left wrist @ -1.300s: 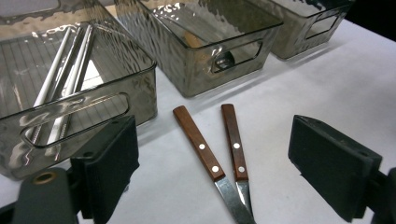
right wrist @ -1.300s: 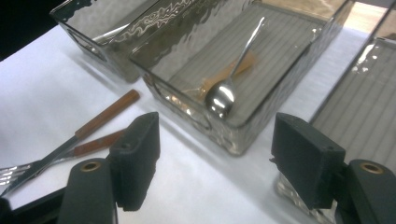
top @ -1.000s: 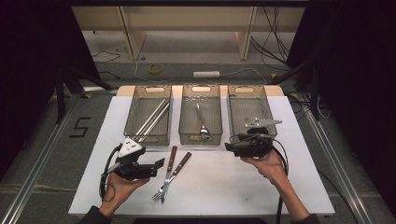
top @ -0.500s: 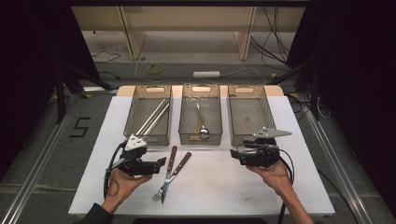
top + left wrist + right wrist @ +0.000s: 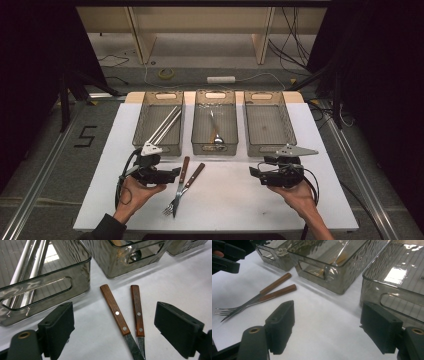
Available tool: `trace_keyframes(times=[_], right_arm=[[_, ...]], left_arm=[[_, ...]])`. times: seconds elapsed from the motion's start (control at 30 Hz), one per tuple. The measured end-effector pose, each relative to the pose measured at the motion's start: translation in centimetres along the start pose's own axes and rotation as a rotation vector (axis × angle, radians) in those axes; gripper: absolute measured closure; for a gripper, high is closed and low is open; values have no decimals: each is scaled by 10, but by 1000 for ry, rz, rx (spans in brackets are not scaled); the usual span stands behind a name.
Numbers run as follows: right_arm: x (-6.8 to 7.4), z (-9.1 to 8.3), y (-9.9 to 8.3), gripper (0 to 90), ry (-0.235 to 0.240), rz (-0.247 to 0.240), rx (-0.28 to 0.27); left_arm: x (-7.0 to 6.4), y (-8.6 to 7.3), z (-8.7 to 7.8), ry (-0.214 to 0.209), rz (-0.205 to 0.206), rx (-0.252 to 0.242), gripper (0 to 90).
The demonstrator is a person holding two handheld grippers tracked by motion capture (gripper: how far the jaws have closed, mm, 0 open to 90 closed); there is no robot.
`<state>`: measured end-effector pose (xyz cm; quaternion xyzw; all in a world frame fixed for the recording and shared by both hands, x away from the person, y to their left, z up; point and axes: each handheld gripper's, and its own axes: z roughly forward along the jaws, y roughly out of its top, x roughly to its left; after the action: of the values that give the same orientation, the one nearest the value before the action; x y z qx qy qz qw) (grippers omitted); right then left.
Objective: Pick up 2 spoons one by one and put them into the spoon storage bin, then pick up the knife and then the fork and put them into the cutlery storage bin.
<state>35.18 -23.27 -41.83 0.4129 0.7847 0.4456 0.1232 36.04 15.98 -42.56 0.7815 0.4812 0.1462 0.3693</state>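
The desk (image 5: 225, 200) is lit evenly from above, while the surroundings are left dark. Glare is thrown off the bin (image 5: 397, 275) beyond the right fingers (image 5: 382, 327), and soft shadows are cast under the bins. The left fingers (image 5: 60, 327) are rendered slightly blurred; the high view is grainy.

Both utensils (image 5: 182, 187) have reddish-brown wooden handles with silver rivets; the counter (image 5: 230, 200) is white, the trays (image 5: 263, 125) smoky grey and rippled, each claw (image 5: 113, 331) black.
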Motion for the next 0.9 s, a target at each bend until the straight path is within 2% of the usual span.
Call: trace_keyframes(times=[0.63,0.9], right_arm=[[6,-5,-12,261,8,-4,20],[6,-4,-14,261,12,-4,32]], left_arm=[[1,8,18,-2,-3,107,158],[0,8,31,3,-21,169,160]])
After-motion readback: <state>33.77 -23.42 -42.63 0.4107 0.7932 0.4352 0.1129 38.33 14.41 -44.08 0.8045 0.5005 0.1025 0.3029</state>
